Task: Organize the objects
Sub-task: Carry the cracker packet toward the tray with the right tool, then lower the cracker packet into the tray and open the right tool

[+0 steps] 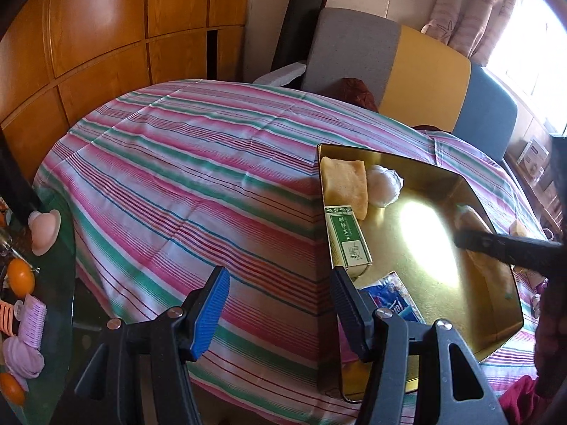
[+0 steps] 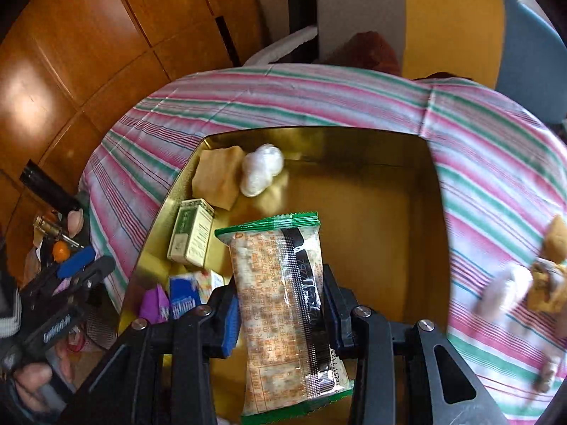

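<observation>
My right gripper [image 2: 280, 301] is shut on a cracker packet [image 2: 280, 248] with a clear wrapper and green ends, held lengthwise over the near part of a gold tin [image 2: 372, 212]. Along the tin's left side lie a tan packet [image 2: 216, 177], a white wrapped ball [image 2: 262, 170], a green-and-white box [image 2: 191, 233], a blue packet [image 2: 184, 294] and a purple wrapper [image 2: 154, 301]. My left gripper [image 1: 280, 283] stands open with nothing between its blue pads, over the striped cloth [image 1: 177, 177], its right finger just above the tin's left rim [image 1: 324, 191]. In the left wrist view the right gripper [image 1: 503, 248] is a dark blur.
Loose snacks [image 2: 545, 283] lie blurred on the cloth to the right of the tin. A glass side table [image 1: 56, 318] at the left holds oranges [image 1: 20, 276], hair rollers and other small things. Chairs [image 1: 354, 49] and wooden panelling stand beyond the table.
</observation>
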Tool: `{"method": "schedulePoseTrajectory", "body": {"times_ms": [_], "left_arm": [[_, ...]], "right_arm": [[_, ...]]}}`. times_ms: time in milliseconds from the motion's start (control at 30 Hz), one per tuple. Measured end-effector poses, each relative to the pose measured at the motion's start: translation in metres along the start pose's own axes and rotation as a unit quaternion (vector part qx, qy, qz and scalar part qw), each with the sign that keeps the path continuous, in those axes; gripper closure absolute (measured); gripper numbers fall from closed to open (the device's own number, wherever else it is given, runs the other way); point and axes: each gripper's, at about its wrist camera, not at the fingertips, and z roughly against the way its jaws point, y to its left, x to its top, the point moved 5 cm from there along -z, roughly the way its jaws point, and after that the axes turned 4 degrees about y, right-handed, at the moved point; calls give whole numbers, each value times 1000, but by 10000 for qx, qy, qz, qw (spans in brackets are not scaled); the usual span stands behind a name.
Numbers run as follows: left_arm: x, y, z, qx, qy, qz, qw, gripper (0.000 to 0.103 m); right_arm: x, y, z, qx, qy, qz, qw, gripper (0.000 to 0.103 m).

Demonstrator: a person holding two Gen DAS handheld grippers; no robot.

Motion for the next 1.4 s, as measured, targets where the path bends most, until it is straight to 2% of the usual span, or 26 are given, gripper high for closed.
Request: {"method": "schedulePoseTrajectory", "body": {"times_ms": [100, 200, 333, 600, 633, 867, 1233, 1400], "left_arm": [[-2, 0, -3, -6, 46, 19, 10000, 44], [-5, 0, -7, -22, 119, 26, 9999, 44], [-7, -2, -9, -50, 167, 5, 9998, 44], [-9, -5, -10, -53, 191, -30, 9998, 44], [-9, -7, -9, -45, 175, -42, 9998, 44], [-8, -16, -4, -52, 92, -169, 9998, 44], [-10, -35, 7, -145, -32, -423, 9990, 44], [-12, -42, 10, -190, -41, -501, 9986, 44]], "right_arm": [[12, 1, -18, -95, 24, -219, 9997, 64], [27, 6, -46, 1, 146, -500, 9986, 61], [30, 18, -77, 532, 393, -841, 9943, 54], [21, 30, -80, 816, 359, -777, 9930, 54], [20, 28, -79, 814, 348, -803, 9928, 54], [15, 17, -43, 774, -25, -799, 9938, 37], [-16, 13, 1, 196, -430, -245, 9986, 35], [-33, -5, 25, -74, -679, -189, 9975, 30]]}}
